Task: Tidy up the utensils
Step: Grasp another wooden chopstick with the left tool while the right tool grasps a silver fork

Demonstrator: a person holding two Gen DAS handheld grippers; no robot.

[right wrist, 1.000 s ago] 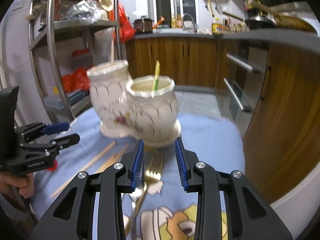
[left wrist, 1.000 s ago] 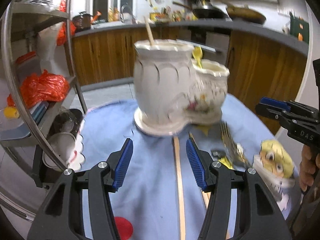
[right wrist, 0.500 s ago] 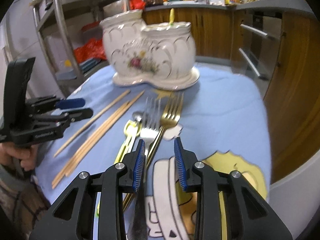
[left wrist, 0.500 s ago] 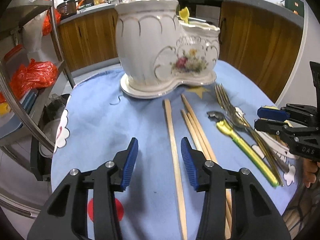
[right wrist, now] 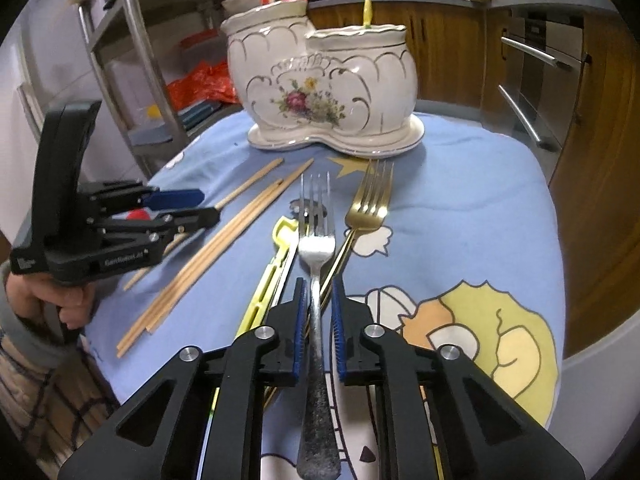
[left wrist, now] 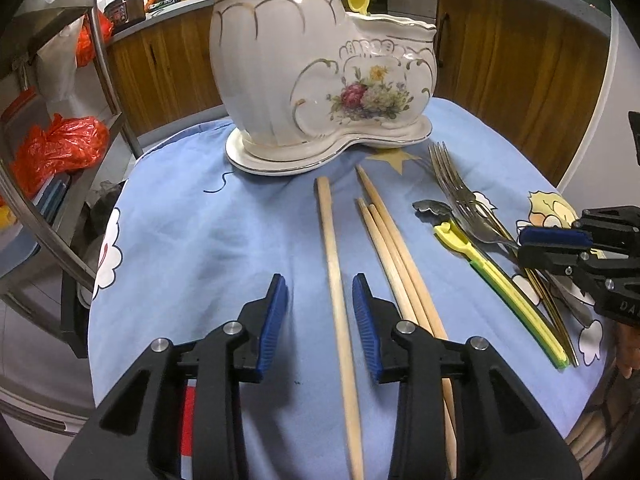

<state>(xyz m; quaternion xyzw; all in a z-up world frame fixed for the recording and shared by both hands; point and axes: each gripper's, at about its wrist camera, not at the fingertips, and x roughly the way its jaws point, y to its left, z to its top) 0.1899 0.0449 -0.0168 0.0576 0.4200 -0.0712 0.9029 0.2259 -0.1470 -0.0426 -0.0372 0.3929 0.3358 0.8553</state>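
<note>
A white floral two-pot ceramic holder [left wrist: 320, 80] [right wrist: 324, 92] stands at the far side of the blue tablecloth, with a yellow utensil in its smaller pot. My left gripper [left wrist: 320, 316] is open, low over the cloth, its pads astride a single wooden chopstick [left wrist: 334, 256]. Three more chopsticks [left wrist: 394, 256] lie just right of it. My right gripper [right wrist: 319, 312] has its pads close on either side of a silver fork's handle [right wrist: 317, 240], with thin gaps still showing. A gold fork [right wrist: 370, 204] and a yellow-handled utensil [right wrist: 276, 264] lie beside it.
A metal shelf rack [left wrist: 52, 128] with red bags stands left of the table. Wooden kitchen cabinets [left wrist: 520, 56] run behind it. The table's front edge is near both grippers. The cloth [right wrist: 472, 216] to the right of the forks carries only a cartoon print.
Both grippers have pulled back from the holder and dropped toward the cloth. The left now straddles a chopstick; the right has narrowed around the silver fork's handle.
</note>
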